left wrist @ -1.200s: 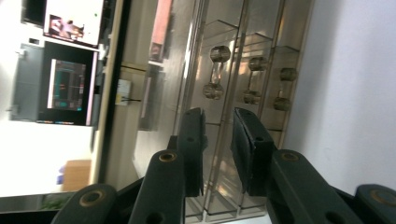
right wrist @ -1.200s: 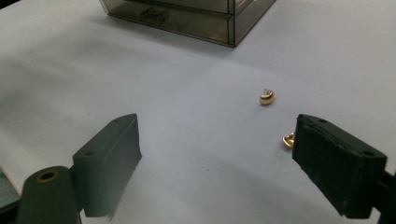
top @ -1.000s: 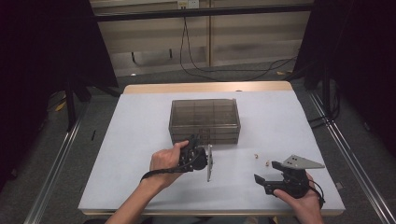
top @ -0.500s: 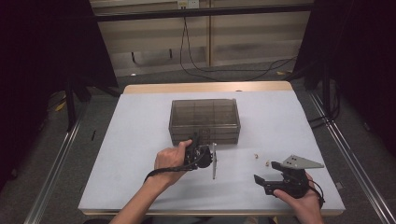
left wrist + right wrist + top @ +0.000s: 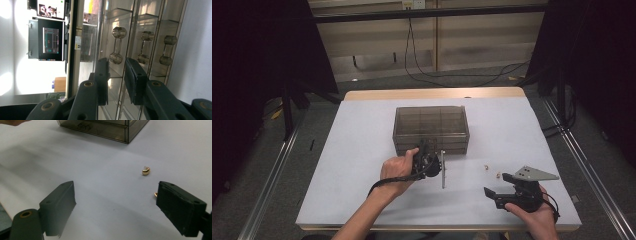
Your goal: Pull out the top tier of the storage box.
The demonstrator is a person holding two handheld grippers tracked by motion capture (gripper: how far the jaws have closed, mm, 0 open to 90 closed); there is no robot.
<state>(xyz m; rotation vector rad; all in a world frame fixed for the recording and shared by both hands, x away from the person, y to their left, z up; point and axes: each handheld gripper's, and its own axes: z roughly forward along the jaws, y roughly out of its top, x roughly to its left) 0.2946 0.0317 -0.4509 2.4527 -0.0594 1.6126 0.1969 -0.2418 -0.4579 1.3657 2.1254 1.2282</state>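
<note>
Right gripper view: brass piece [image 5: 145, 171] beyond jaws

High cam overhead; gripper cams close; all share drawer box [image 5: 431, 129].

We see a smoky translucent brown box [image 5: 431, 127], white tabletop [image 5: 357, 150] with pale wood far edge, black claws, gold fitting [image 5: 145, 171].

A lab recording station: a white-covered tabletop [image 5: 362, 150] ringed by black curtains [image 5: 257, 75], cables [image 5: 462, 75] on the floor at twelve o'clock, and computer monitors [image 5: 51, 40] glowing beyond.
</note>
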